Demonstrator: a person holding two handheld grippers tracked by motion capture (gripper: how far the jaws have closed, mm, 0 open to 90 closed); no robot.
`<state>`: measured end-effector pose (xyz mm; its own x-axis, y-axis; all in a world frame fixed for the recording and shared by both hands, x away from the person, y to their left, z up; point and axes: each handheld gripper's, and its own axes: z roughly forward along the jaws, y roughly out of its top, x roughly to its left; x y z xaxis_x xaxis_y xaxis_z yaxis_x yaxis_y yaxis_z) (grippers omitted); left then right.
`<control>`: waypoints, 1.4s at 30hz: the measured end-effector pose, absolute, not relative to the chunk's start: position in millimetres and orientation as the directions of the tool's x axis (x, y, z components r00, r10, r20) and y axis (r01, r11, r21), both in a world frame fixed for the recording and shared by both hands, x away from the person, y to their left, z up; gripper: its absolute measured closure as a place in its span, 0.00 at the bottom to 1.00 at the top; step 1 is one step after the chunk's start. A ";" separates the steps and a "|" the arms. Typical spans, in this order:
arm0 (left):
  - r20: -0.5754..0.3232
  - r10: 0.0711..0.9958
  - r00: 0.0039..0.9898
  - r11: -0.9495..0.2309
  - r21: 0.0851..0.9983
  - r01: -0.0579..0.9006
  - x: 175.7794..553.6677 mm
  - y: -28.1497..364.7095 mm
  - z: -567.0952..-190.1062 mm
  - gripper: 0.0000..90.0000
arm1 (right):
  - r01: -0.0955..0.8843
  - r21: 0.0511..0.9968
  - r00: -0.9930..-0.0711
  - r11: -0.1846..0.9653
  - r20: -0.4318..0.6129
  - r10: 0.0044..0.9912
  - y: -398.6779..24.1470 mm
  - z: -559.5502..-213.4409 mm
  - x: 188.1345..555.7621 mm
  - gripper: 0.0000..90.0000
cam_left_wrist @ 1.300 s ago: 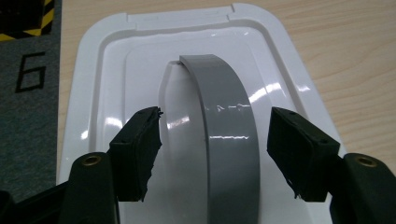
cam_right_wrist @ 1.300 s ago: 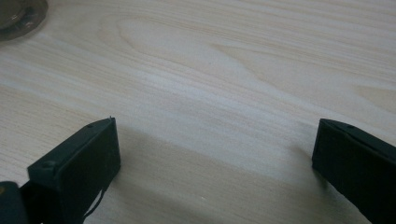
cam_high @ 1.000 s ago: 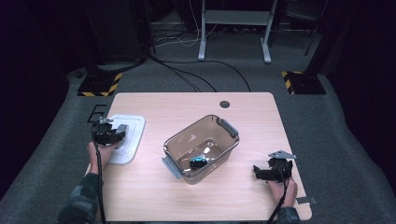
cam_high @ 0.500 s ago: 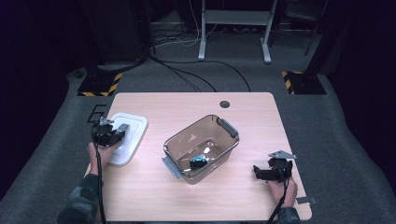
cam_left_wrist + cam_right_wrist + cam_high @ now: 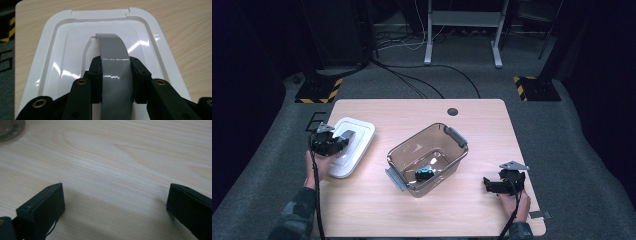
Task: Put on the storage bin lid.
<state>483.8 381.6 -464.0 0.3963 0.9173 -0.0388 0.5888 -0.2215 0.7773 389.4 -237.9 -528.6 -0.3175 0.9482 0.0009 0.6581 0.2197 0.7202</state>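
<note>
Left gripper view: glossy white rectangular plastic lid (image 5: pixel 62 62) with rounded corners, its arched grey handle (image 5: pixel 113 62) pinched between the pads of left tool (image 5: pixel 114 75), long axis running straight ahead from the jaws. Lid near the left edge of light wooden surface (image 5: pixel 422 112), clear brownish plastic bin (image 5: pixel 427 157) to its right. Right tool (image 5: pixel 113 206) spread, holding nothing, over bare wood.

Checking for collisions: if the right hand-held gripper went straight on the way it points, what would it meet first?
Probably the clear plastic bin. The right hand-held gripper, jaws open and empty, points across bare table toward it; depth is unclear, so it might skim the near corner.
</note>
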 end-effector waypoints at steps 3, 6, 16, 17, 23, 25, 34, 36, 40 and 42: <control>-0.046 0.908 0.417 -0.228 0.781 0.582 481.9 379.8 -453.7 0.75 | 0.658 0.720 -0.320 0.222 0.000 0.948 -238.1 -528.6 389.4 0.01; -0.037 0.900 0.435 -0.241 0.788 0.567 478.8 375.3 -442.1 0.75 | 0.658 0.720 -0.319 0.222 0.000 0.948 -238.1 -528.6 389.4 0.01; -0.005 0.876 0.483 -0.288 0.798 0.530 470.4 361.6 -409.3 0.75 | 0.658 0.720 -0.320 0.222 0.000 0.948 -238.1 -528.6 389.3 0.01; -0.008 0.873 0.488 -0.288 0.799 0.528 469.5 360.1 -405.9 0.75 | 0.658 0.720 -0.319 0.222 0.000 0.948 -238.1 -528.6 389.4 0.01; 0.009 0.853 0.523 -0.320 0.799 0.508 465.0 347.8 -387.9 0.75 | 0.658 0.720 -0.320 0.222 0.000 0.948 -238.1 -528.6 389.3 0.01; 0.016 0.848 0.529 -0.327 0.802 0.500 463.6 344.0 -383.4 0.75 | 0.658 0.720 -0.319 0.222 0.000 0.948 -238.1 -528.6 389.3 0.01; 0.025 0.821 0.571 -0.352 0.809 0.471 457.9 324.5 -362.1 0.75 | 0.658 0.720 -0.320 0.222 0.000 0.948 -238.1 -528.6 389.4 0.01; 0.030 0.814 0.581 -0.362 0.808 0.465 456.5 319.2 -357.7 0.75 | 0.658 0.720 -0.318 0.221 0.000 0.948 -237.9 -528.7 389.4 0.01; 0.035 0.804 0.593 -0.372 0.808 0.456 455.1 310.5 -350.8 0.75 | 0.658 0.720 -0.319 0.222 0.000 0.948 -238.1 -528.6 389.4 0.01; 0.033 0.798 0.602 -0.374 0.810 0.451 453.8 304.7 -345.8 0.75 | 0.658 0.720 -0.320 0.222 0.000 0.947 -238.1 -528.6 389.3 0.01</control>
